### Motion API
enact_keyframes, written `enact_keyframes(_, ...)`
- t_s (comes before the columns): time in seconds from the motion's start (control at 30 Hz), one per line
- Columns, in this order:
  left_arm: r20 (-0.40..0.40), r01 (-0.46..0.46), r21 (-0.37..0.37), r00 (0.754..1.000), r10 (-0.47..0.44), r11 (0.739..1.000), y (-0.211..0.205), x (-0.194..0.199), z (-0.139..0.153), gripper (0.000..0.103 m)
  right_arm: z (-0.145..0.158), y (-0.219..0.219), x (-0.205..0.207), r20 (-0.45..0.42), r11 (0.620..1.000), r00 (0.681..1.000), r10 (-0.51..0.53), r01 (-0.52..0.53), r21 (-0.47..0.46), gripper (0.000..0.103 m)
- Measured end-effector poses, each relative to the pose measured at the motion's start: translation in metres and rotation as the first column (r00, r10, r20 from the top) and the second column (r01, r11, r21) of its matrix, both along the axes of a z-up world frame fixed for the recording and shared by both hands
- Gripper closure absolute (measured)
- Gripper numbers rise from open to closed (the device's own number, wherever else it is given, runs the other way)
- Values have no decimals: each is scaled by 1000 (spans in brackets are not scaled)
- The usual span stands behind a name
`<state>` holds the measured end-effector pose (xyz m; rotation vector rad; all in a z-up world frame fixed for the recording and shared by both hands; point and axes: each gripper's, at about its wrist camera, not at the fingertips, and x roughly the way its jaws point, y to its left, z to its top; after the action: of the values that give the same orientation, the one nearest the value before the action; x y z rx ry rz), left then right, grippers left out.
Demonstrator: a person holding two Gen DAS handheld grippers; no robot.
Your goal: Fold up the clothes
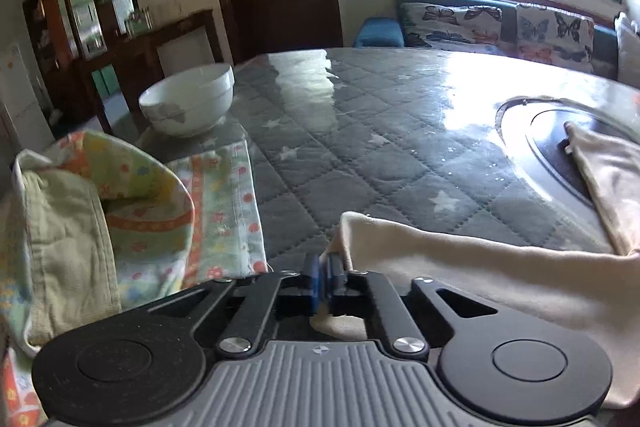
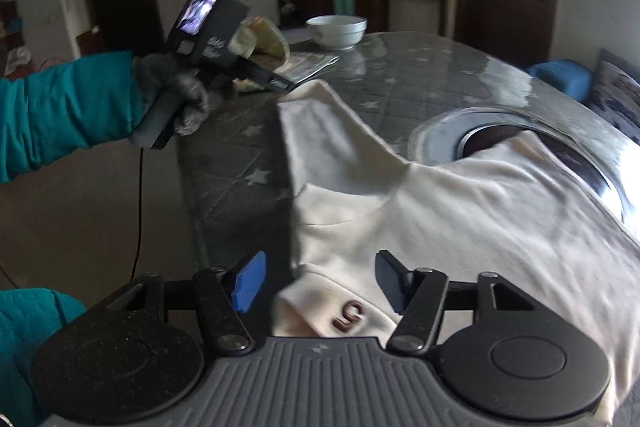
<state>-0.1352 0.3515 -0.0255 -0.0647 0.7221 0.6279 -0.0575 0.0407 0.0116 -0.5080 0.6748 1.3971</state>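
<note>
The left gripper is clenched on a corner of the cream garment spread beside the table's round metal recess, while the right gripper, jaws apart, straddles its near hem, apparently about to pinch before folding.

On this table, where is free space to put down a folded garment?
The quilted table lies bare between the bowl, the cream garment and the round inset. It is crowded at the left edge, where the floral cloths lie, and on the right, where the garment covers the inset.
</note>
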Motion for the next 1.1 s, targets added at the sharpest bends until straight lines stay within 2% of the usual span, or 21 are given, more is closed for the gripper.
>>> enact_keyframes(0.03, 2, -4, 6, 1000, 4, 1000, 0, 1, 0, 101, -2, 3, -1, -2, 1000, 1000, 11, -11, -12, 52)
enact_keyframes(0.07, 5, -8, 15, 1000, 8, 1000, 0, 2, 2, 101, -5, 7, -2, -4, 999, 1000, 22, -22, -25, 61)
enact_keyframes(0.1, 7, -11, 27, 1000, 10, 1000, 0, 3, 3, 101, -7, 8, -2, -5, 999, 1000, 24, -25, -37, 74)
enact_keyframes(0.17, 13, -8, 53, 1000, 7, 999, 0, 4, 7, 101, -13, 9, -7, 10, 997, 999, 37, -37, -62, 79)
enact_keyframes(0.23, 18, 0, 73, 1000, -1, 997, 0, 6, 10, 101, -10, 6, -11, 5, 995, 997, 71, -70, -64, 89)
enact_keyframes(0.43, -37, -4, 110, 999, 8, 994, 5, 17, -4, 101, -12, -1, -22, 26, 993, 994, 106, -104, -61, 89)
enact_keyframes(0.53, -40, -3, 138, 999, 9, 990, 4, 17, -9, 100, -7, -3, -22, 19, 992, 993, 114, -113, -55, 79)
enact_keyframes(0.57, -40, -5, 134, 999, 10, 991, 4, 16, -8, 97, -5, -4, -22, 19, 992, 993, 119, -117, -54, 78)
enact_keyframes(0.7, -30, -20, 118, 999, 24, 993, 4, 12, -1, 95, 4, -12, -17, 23, 995, 995, 98, -97, -27, 71)
enact_keyframes(0.8, 5, -20, 101, 1000, 20, 995, -4, 5, 10, 92, 10, -18, -13, 25, 997, 997, 72, -72, -11, 69)
enact_keyframes(0.9, 63, 52, 21, 997, -54, 998, -24, -3, 26, 92, 15, -34, -5, 39, 1000, 999, 10, -9, -10, 69)
enact_keyframes(0.97, 105, 147, -29, 984, -143, 989, -47, -7, 34, 93, 16, -43, 1, 45, 999, 998, -37, 38, -23, 69)
enact_keyframes(1.03, 132, 253, -53, 961, -245, 966, -75, -10, 39, 93, 15, -51, 7, 48, 996, 996, -78, 80, -35, 69)
enact_keyframes(1.1, 152, 356, -82, 928, -341, 931, -102, -12, 38, 93, 14, -59, 13, 48, 992, 993, -111, 114, -48, 69)
